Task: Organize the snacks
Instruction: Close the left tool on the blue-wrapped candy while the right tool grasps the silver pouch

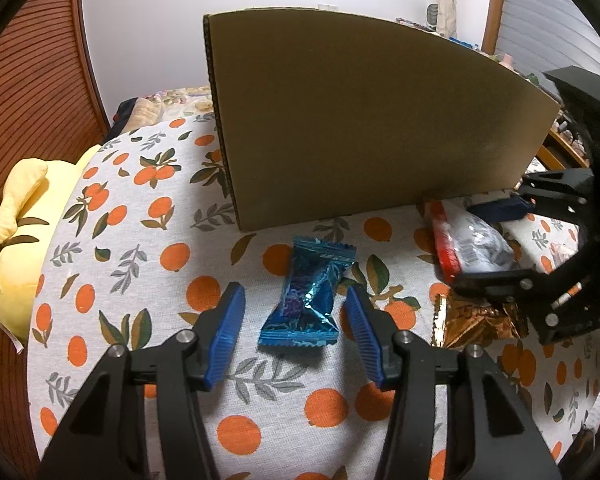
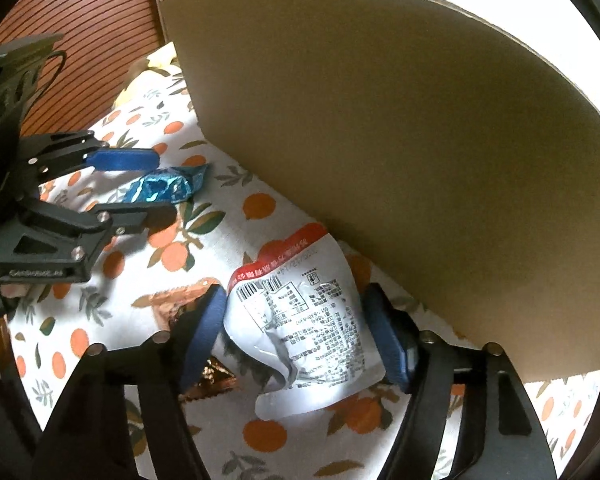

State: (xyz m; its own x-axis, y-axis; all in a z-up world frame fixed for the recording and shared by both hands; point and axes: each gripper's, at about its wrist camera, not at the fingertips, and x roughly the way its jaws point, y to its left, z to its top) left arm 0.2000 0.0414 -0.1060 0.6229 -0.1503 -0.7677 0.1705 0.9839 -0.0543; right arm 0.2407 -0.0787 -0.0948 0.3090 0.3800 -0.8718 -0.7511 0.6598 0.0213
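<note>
Blue packet [image 1: 306, 294] on tablecloth [image 1: 148, 248], near box [image 1: 364, 120] | left gripper [image 1: 296, 312] straddles it, pads apart | right gripper [image 2: 296, 320] astride white pouch [image 2: 304, 332], contact unclear | gold wrapper [image 1: 476, 320] between.

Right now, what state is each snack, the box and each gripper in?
blue candy wrapper: sealed, flat on cloth, between left pads, untouched
white pouch: sealed, crumpled, between right pads
gold wrapper: lying beside pouch
cardboard box: upright, behind snacks
left gripper: open
right gripper: grip unclear
</note>
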